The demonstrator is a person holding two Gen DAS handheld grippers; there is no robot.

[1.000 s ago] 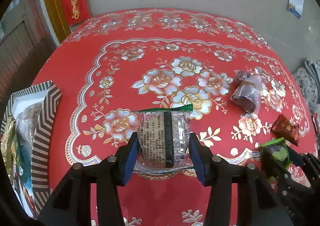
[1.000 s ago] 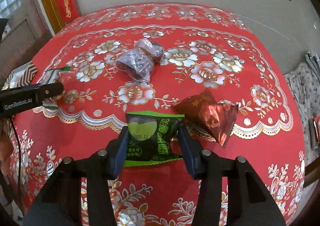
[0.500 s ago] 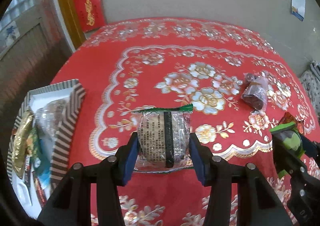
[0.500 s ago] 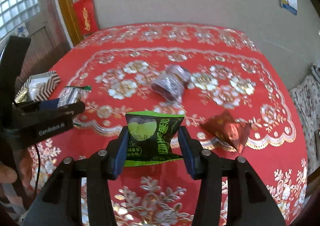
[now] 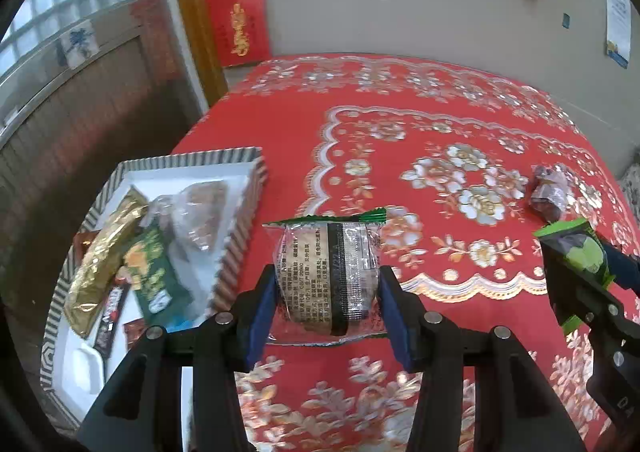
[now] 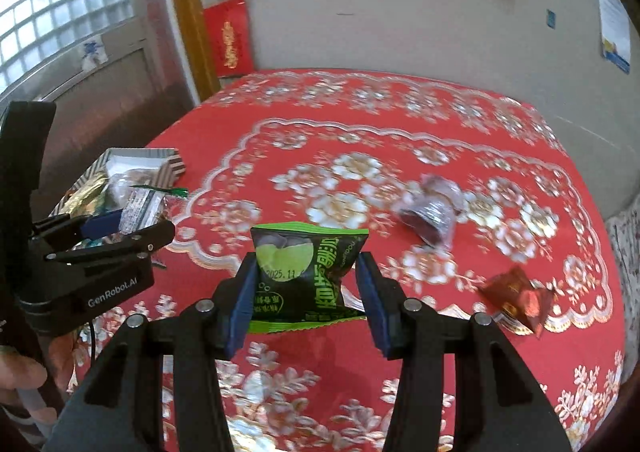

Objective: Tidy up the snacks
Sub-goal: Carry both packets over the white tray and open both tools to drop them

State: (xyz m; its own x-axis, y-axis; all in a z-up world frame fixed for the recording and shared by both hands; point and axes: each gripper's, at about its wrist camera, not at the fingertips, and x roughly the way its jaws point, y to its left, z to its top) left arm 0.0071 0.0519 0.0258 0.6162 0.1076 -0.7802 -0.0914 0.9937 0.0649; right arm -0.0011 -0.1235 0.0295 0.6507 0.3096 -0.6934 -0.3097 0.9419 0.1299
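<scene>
Both hands loaded, mid-carry.

Left gripper (image 5: 327,288): blue pads partly closed on the flanks of a clear-wrapped round cake with a green crimped seal (image 5: 326,272). Packet is clear of the red floral tablecloth (image 5: 440,172) and upright, printed back toward the camera; gripping it by the sides likely leaves its bottom free to drop in.

Right gripper (image 6: 306,292): narrower setting, pads pinching a green-and-black foil snack pouch (image 6: 306,272) at the waist, so the foil bulges above the pads. Also off the cloth.

Container: a striped-rim white rectangular tray (image 5: 236,236) at the table's left edge, at 9 o'clock of the left gripper and just beside it. It holds a gold foil packet (image 5: 102,264), a dark green printed packet (image 5: 154,276), a clear-wrapped brown pastry (image 5: 200,212) and small dark bars; some white floor is bare.

Unsorted on the cloth: a purple-grey clear-wrapped snack (image 6: 430,212) at 2 o'clock of the right gripper and a red foil pyramid packet (image 6: 516,296) at 3 o'clock.
</scene>
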